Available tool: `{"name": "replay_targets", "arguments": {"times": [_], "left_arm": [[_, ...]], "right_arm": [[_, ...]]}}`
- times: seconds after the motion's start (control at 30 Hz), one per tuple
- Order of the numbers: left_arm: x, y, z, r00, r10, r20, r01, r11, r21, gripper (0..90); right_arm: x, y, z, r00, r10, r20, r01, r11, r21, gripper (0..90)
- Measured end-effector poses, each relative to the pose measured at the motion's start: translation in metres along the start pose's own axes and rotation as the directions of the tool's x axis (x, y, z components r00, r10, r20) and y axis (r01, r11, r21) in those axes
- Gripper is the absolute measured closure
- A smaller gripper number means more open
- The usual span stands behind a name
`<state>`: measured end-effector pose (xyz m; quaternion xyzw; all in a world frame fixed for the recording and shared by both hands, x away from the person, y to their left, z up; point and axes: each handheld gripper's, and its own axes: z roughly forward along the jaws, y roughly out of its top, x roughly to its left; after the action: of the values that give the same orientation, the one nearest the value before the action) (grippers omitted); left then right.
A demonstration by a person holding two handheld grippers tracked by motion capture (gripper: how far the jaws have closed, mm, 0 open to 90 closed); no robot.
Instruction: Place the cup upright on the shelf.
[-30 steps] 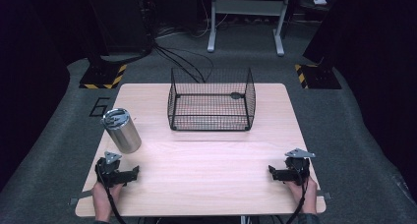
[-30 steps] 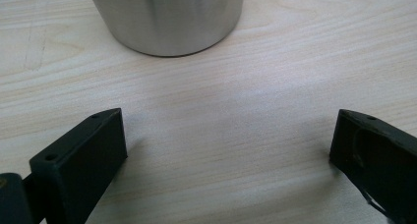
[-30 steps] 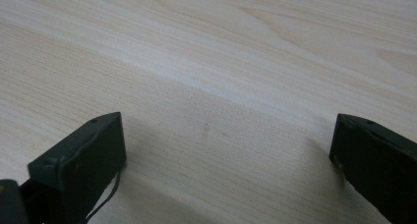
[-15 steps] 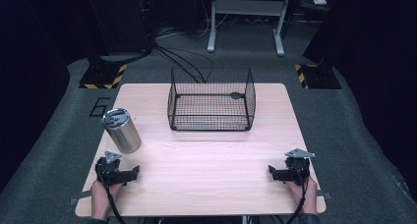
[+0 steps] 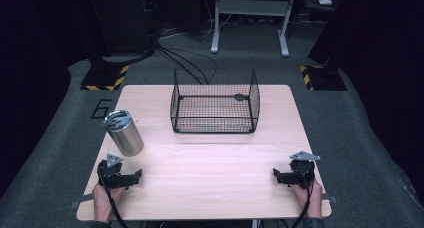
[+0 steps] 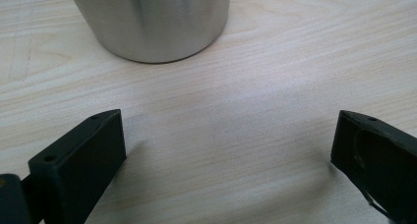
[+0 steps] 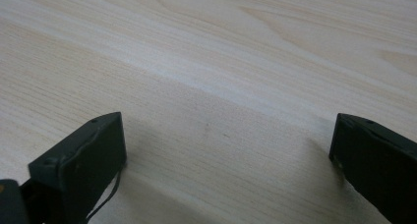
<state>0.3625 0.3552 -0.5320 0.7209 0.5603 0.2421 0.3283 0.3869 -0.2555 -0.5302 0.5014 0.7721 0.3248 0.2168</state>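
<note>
Nothing had moved in the last second. Both the left gripper [image 5: 131,176] and right gripper [image 5: 280,176] rested on the counter [image 5: 210,173], jaws wide apart and empty. The steel tumbler [image 5: 123,133] stood untouched.

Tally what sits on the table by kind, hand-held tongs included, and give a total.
Steel tumbler: 1
Black wire basket: 1
Hand-held tongs: 2, the left tongs and the right tongs, both open
Total: 4
</note>
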Motion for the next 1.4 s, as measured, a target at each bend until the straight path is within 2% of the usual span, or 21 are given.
{"name": "replay_targets", "arguments": {"times": [0.13, 0.17, 0.3, 0.47, 0.53, 0.87, 1.13, 1.17, 1.2, 1.3, 1.4], "left_arm": [[0.001, 0.0, -0.004, 0.9999, -0.009, 0.011, 0.009, 0.9999, -0.009, 0.2], [0.001, 0.001, -0.005, 1.0, -0.008, 0.002, 0.008, 0.9997, -0.024, 0.2], [0.002, 0.003, -0.009, 1.0, 0.001, 0.005, -0.001, 0.9997, -0.022, 0.2], [0.006, 0.011, -0.016, 1.0, 0.003, 0.009, -0.003, 0.9985, -0.055, 0.1], [0.009, 0.015, -0.018, 0.9999, -0.006, 0.015, 0.007, 0.9965, -0.083, 0.2], [0.018, 0.024, -0.024, 0.9996, -0.018, 0.021, 0.021, 0.9924, -0.121, 0.1], [0.021, 0.037, -0.025, 0.9997, -0.015, 0.02, 0.018, 0.9885, -0.15, 0.1], [0.02, 0.038, -0.025, 0.9997, -0.018, 0.017, 0.02, 0.9857, -0.167, 0.1], [0.021, 0.041, -0.026, 0.9998, -0.009, 0.019, 0.012, 0.9876, -0.156, 0.1], [0.023, 0.049, -0.027, 0.9997, -0.015, 0.018, 0.018, 0.9827, -0.184, 0.1], [0.024, 0.055, -0.028, 0.9997, -0.007, 0.023, 0.011, 0.9816, -0.19, 0.1]], "right_arm": [[0.0, 0.0, 0.0, 1.0, 0.005, 0.0, -0.005, 1.0, 0.002, 0.1], [0.0, 0.0, 0.0, 1.0, 0.006, 0.0, -0.006, 1.0, 0.001, 0.1], [0.001, 0.0, 0.0, 0.9999, 0.013, 0.0, -0.013, 1.0, 0.001, 0.1], [0.001, 0.0, 0.0, 1.0, 0.009, 0.001, -0.009, 1.0, 0.0, 0.1], [0.001, 0.0, 0.0, 0.9999, 0.012, 0.0, -0.012, 1.0, 0.001, 0.1], [0.001, 0.0, 0.0, 0.9999, 0.015, 0.001, -0.015, 1.0, 0.001, 0.1], [0.001, 0.0, 0.0, 1.0, 0.009, 0.001, -0.009, 1.0, 0.001, 0.2], [0.001, 0.0, 0.0, 1.0, 0.01, 0.001, -0.01, 1.0, -0.003, 0.1], [0.001, 0.0, 0.0, 0.9999, 0.012, 0.001, -0.012, 1.0, -0.001, 0.1], [0.001, 0.0, 0.0, 0.9999, 0.012, 0.001, -0.012, 1.0, -0.001, 0.1], [0.001, 0.0, 0.0, 0.9999, 0.011, 0.002, -0.011, 1.0, -0.002, 0.1]]}}
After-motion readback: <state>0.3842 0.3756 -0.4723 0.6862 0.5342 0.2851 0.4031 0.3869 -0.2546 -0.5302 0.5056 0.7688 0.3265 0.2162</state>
